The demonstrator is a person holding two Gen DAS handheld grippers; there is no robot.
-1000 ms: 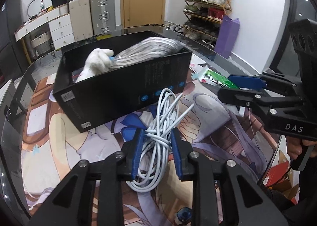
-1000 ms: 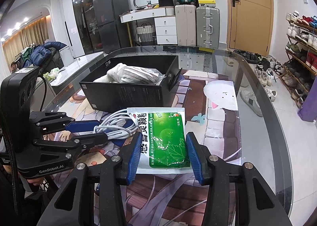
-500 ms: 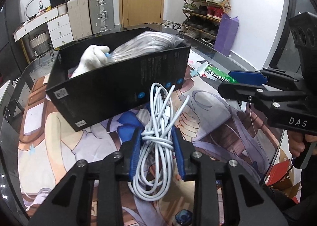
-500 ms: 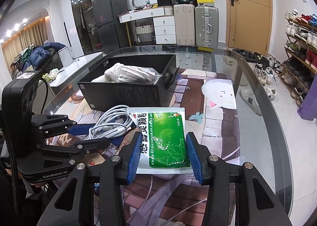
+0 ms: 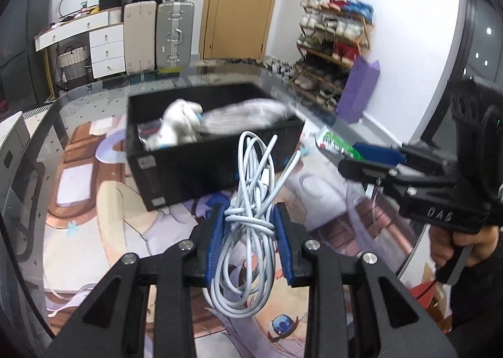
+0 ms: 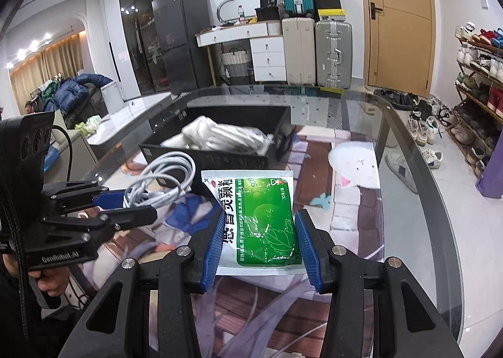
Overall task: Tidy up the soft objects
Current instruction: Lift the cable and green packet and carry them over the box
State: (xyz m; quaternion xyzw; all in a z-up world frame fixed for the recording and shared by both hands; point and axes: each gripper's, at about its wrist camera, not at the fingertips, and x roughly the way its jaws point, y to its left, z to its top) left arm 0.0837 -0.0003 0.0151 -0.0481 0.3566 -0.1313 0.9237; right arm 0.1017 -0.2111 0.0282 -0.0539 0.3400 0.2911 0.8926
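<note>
Left wrist: cable bundle (image 5: pixel 248 216) lengthwise between fingers (image 5: pixel 214 241)

Glossy plastic sachet (image 6: pixel 265 219) — glass table (image 6: pixel 405 169)

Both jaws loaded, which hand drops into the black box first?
Left, probably. The left gripper holds the white cable bundle clear of the table, near the black box. The right gripper is shut on the green sachet, low over the glass table.

Black box (image 5: pixel 201 169) wall blocks the path ahead; bare printed mat (image 6: pixel 352 201) lies open to its right
</note>
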